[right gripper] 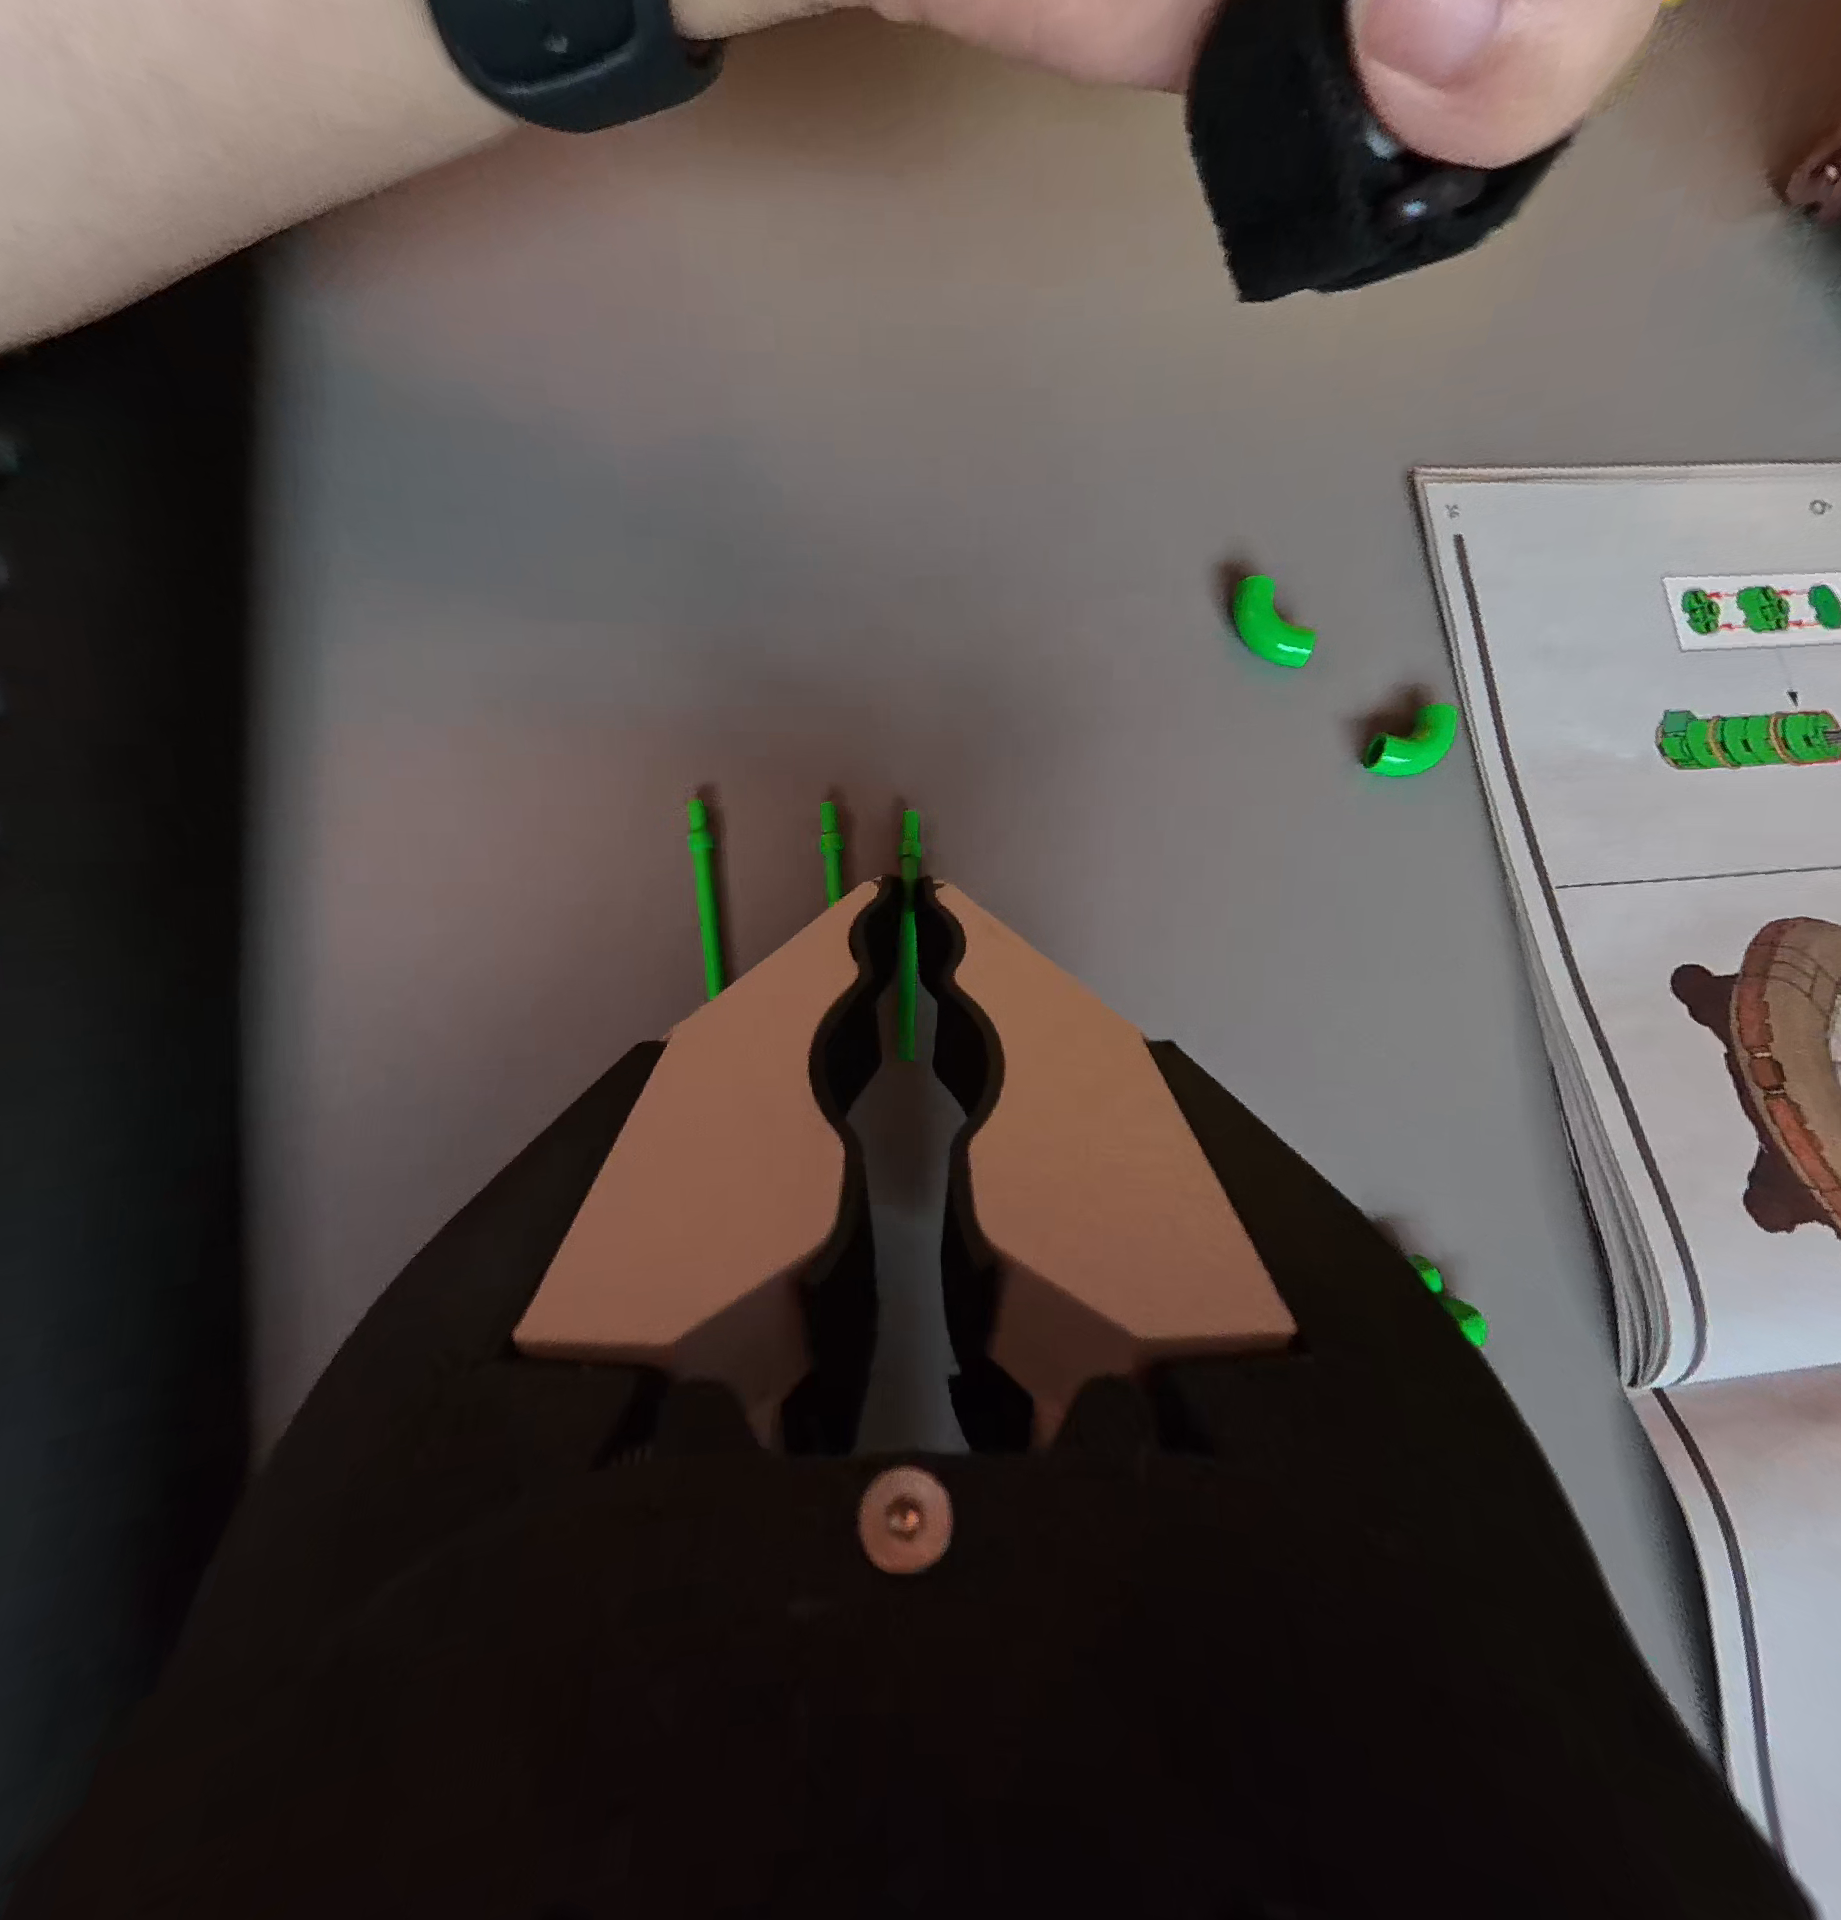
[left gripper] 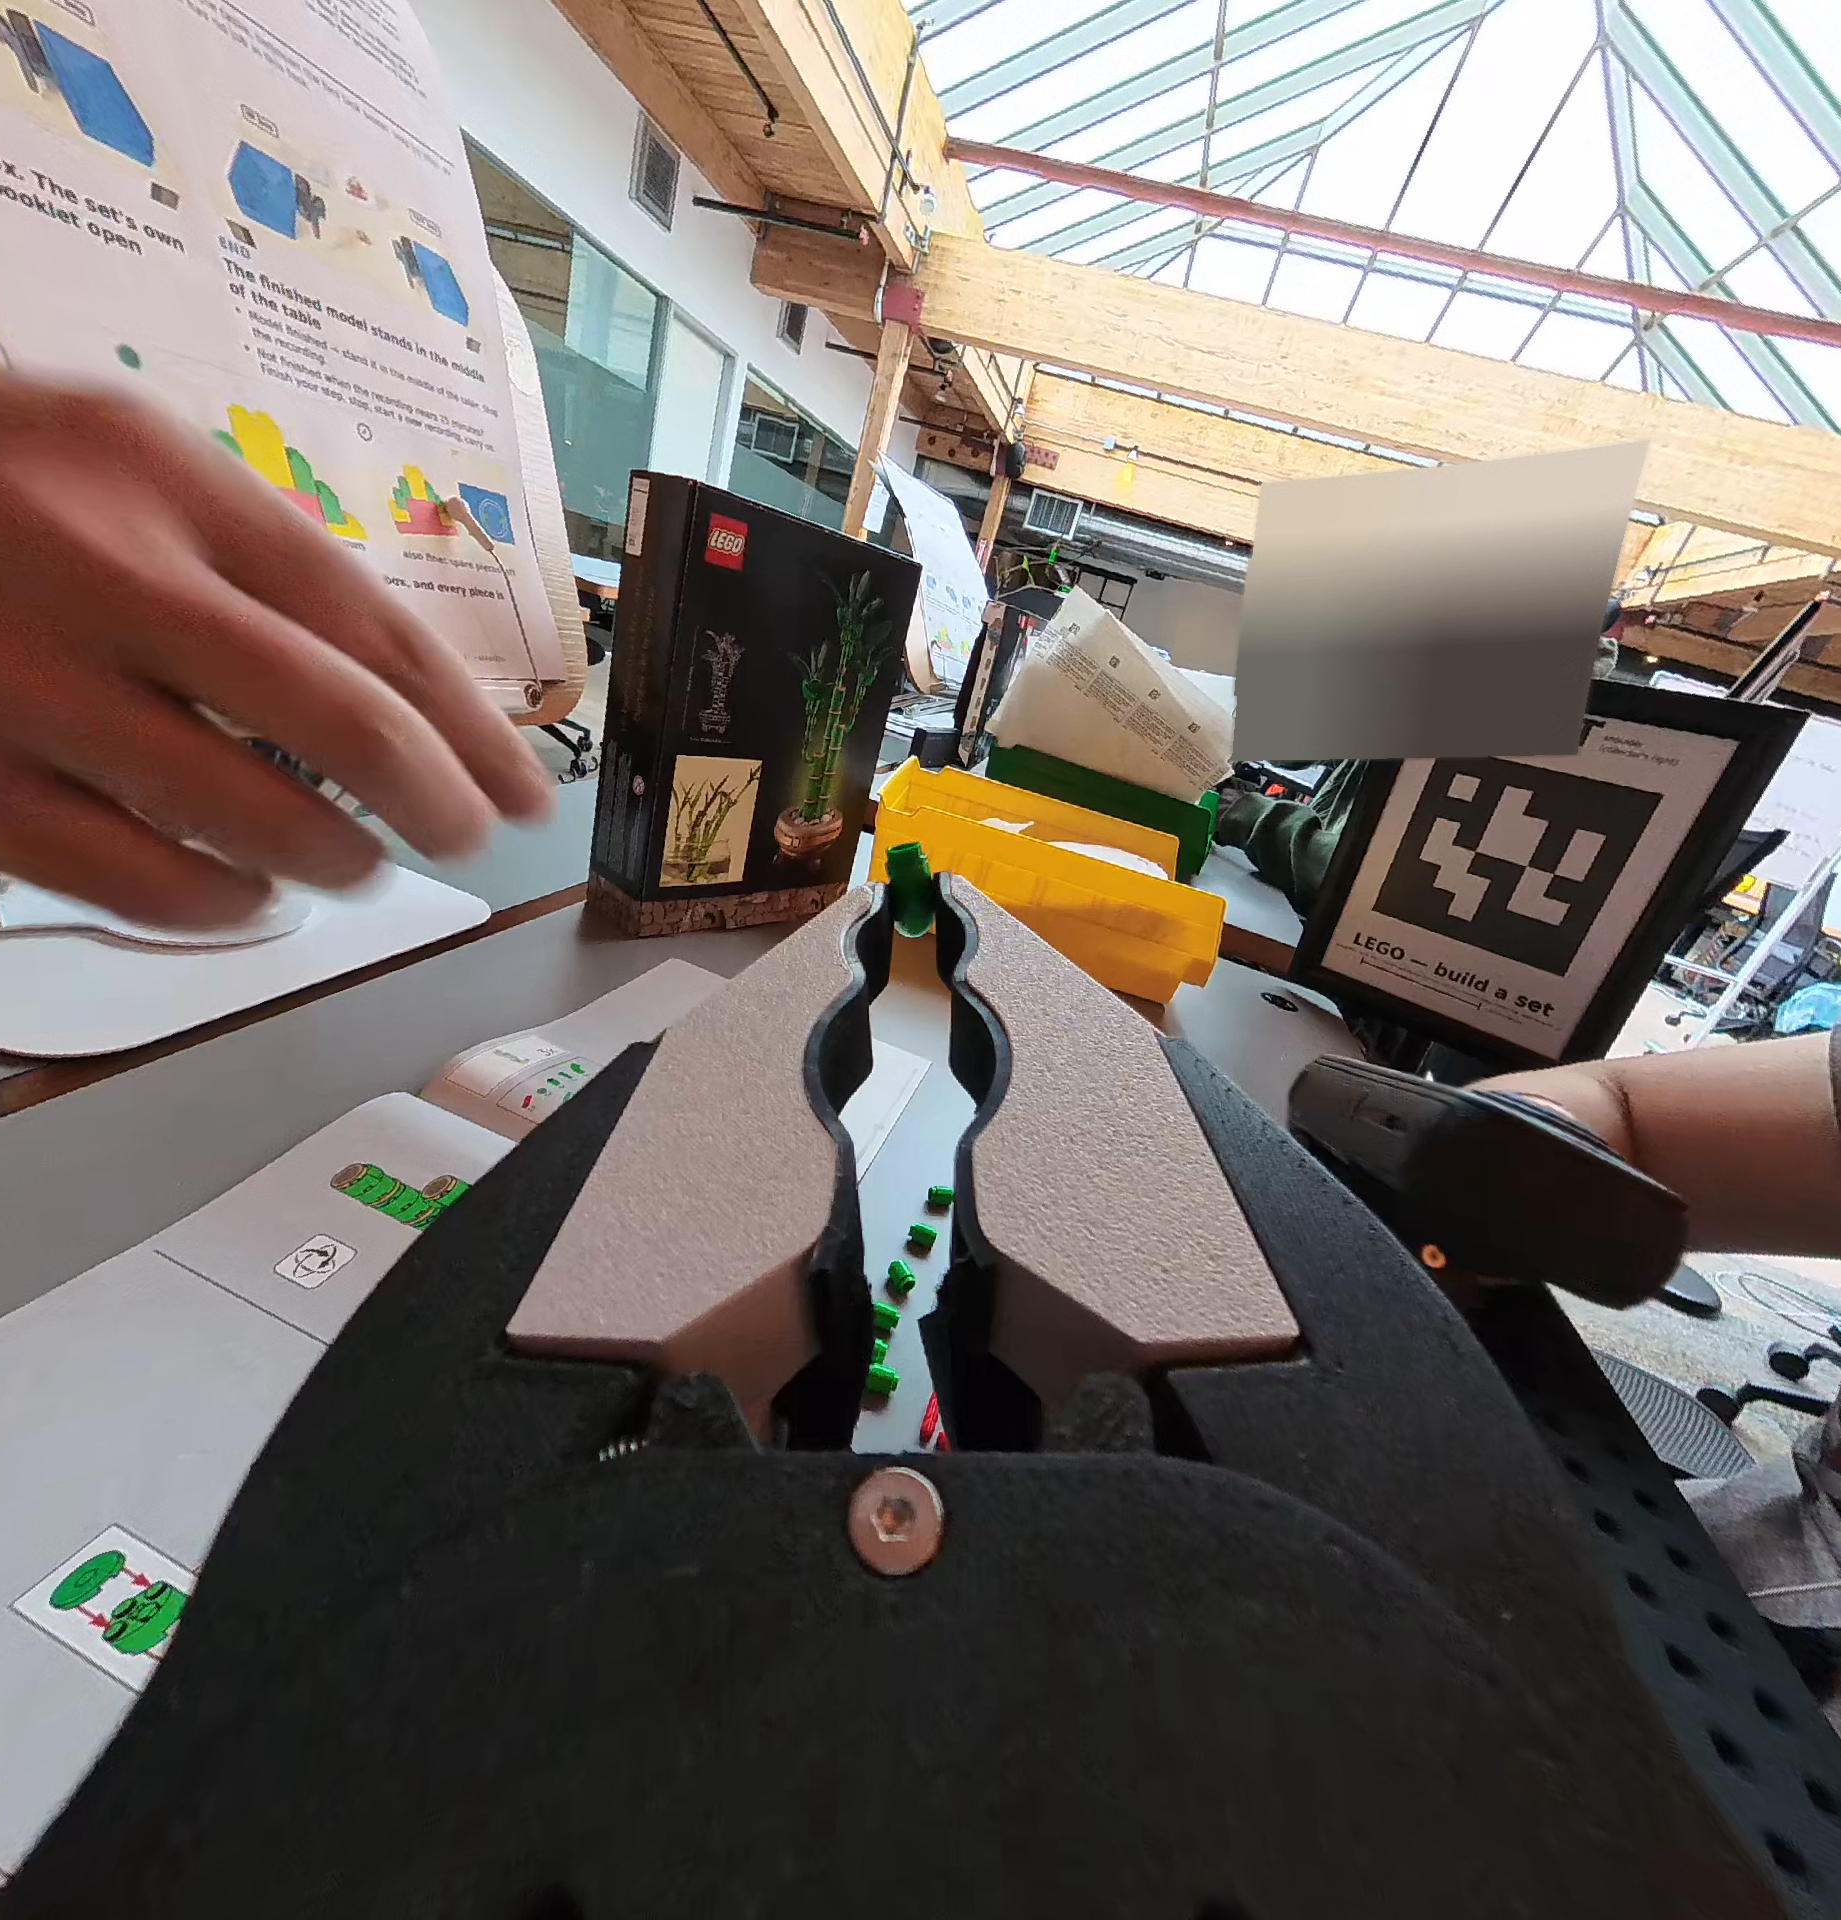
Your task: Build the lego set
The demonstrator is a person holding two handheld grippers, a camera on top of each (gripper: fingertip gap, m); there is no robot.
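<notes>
Pinching a glossy green curved tube piece (left gripper: 908,891) between matte tan fingertips of the left gripper (left gripper: 910,914). Clamping a thin green rod (right gripper: 908,935) in the right gripper (right gripper: 903,896), tips nearly meeting above the smooth grey table (right gripper: 583,623).

My left gripper (left gripper: 908,902) pinches a small green piece (left gripper: 908,878) at its fingertips above the grey table (left gripper: 220,1132), open instruction booklet (left gripper: 272,1268) lower left, loose green pieces (left gripper: 900,1276) below the jaws, set box (left gripper: 750,707) and yellow bin (left gripper: 1051,883) behind, blurred hand (left gripper: 199,665) at left.
</notes>
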